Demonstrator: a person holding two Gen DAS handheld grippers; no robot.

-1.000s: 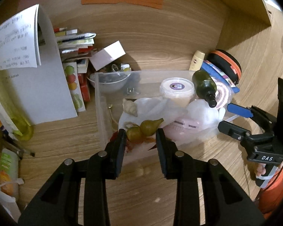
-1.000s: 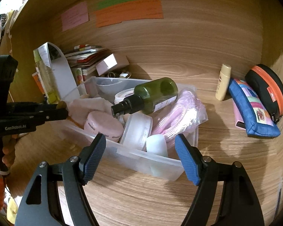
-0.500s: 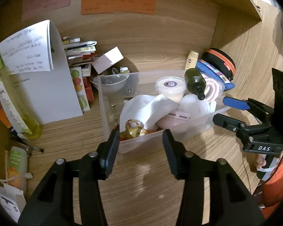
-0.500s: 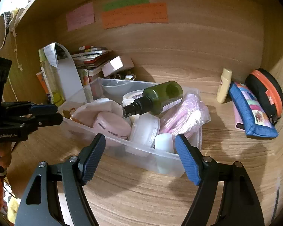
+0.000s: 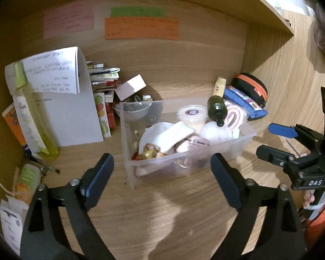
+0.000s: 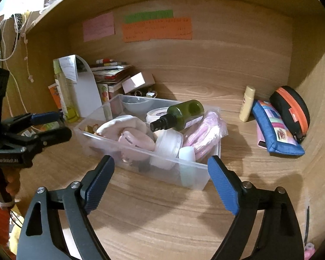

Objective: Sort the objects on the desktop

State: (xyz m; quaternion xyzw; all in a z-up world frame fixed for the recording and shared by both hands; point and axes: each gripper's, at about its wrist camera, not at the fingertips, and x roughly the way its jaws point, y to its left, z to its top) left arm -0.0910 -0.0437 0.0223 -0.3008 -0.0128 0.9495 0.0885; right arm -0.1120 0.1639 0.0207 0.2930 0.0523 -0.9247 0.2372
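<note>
**Clear bin stuffed full, both grippers hanging back over the desk**

Clear plastic bin sitting on the wooden desk inside the alcove, roughly mid-desk, packed. Dark green spray bottle lying on its side on top of the heap, nozzle toward the left in the right wrist view. Under and around it: white round tub with a purple label, pink compact, white cloth, coil of pink rope in a bag, small bowl at the far end. Little gold and red trinkets tucked in the near left corner, as seen from the left wrist.

Left gripper short of the bin's near wall, jaws opening and already wide, nothing between them but bare desk and the bin's edge. Right gripper same deal: jaws opening, wide, nothing pinched.

Off to the right by the side wall: cream tube standing up, blue pencil pouch, black case with orange zip touching it. Left side: stack of books, white folder, yellow-green bottle. Pink, green and orange notes stuck on the back wall.
</note>
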